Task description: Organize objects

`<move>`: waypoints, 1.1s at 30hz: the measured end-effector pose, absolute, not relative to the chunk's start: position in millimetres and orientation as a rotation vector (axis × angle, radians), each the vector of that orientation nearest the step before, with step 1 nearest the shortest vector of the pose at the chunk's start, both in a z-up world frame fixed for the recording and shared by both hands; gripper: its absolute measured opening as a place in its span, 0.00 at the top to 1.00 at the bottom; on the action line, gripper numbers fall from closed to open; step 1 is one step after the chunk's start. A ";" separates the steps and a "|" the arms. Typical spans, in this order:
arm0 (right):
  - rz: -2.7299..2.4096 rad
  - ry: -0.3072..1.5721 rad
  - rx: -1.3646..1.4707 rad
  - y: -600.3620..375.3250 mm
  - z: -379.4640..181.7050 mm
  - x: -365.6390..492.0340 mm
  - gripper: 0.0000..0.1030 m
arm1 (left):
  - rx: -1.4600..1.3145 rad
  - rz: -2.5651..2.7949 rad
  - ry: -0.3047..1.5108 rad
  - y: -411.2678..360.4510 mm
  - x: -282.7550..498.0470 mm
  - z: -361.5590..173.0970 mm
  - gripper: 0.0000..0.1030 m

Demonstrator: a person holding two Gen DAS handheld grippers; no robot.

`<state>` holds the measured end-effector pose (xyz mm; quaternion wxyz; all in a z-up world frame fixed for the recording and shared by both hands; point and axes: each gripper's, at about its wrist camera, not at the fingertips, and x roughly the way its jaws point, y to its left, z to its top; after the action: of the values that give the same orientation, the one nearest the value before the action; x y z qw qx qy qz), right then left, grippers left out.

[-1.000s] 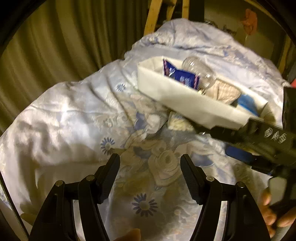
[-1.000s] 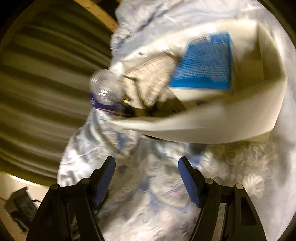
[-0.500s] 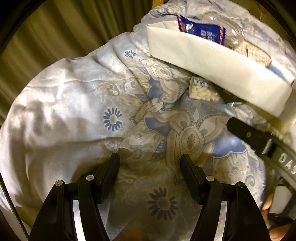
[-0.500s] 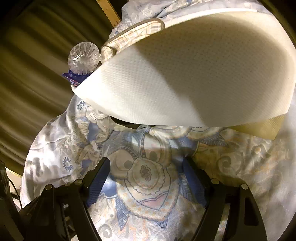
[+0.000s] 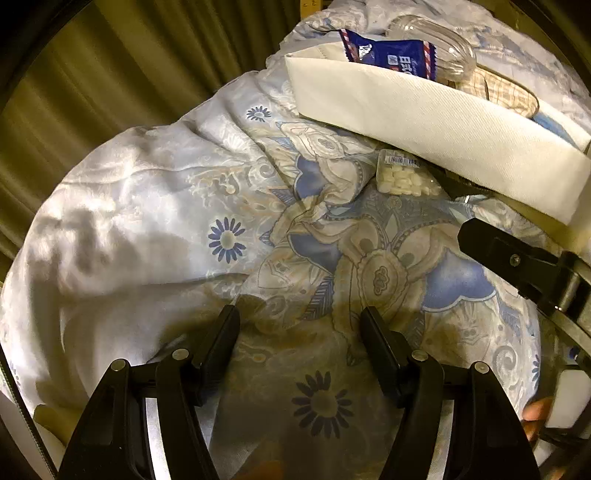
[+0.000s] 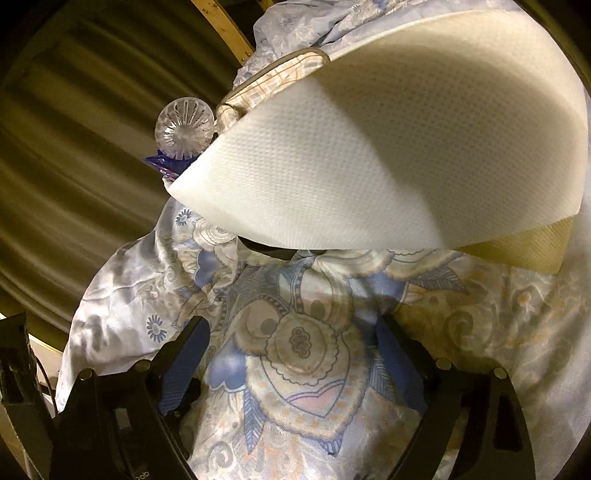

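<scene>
Your left gripper: jaws parted, empty, over floral quilt. Your right gripper: jaws opening, nothing between. White fabric bin: on quilt, pill packet beside.

Floral quilt, pale blue and cream, rumpled, daisy and paisley print, covering the bed surface; pleated olive curtain hanging behind it on the left; light wooden frame piece, slanted, showing above the quilt's far edge
</scene>
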<state>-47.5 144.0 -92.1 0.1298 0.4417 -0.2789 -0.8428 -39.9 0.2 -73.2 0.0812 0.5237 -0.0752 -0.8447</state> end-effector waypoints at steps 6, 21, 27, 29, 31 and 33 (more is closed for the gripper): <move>-2.419 -0.812 1.274 142.6 -94.1 -46.9 0.11 | 1.575 -2.522 -0.227 5.6 -42.1 -73.7 0.35; -2.400 -0.815 1.181 133.6 -43.8 -42.2 0.11 | 1.560 -2.956 -0.158 -31.7 -22.6 127.2 0.38; -2.450 -0.756 1.209 101.7 -19.9 -63.1 0.12 | 1.440 -2.905 -0.471 -83.4 -52.6 136.2 0.37; -2.468 -0.727 1.233 90.5 -16.2 -71.5 0.13 | 1.530 -2.910 -0.402 -109.0 -66.3 127.6 0.37; -2.460 -0.720 1.263 79.0 -17.0 -80.6 0.13 | 1.593 -2.928 -0.329 -128.6 -74.0 118.3 0.37; -2.468 -0.712 1.298 67.5 -21.1 -88.0 0.13 | 1.658 -2.944 -0.244 -142.3 -82.1 105.1 0.37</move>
<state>-88.0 67.5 -21.1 0.1315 0.4472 -0.2452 -0.8500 -82.1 -142.3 105.1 -0.1227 0.4856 -0.0713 -0.8626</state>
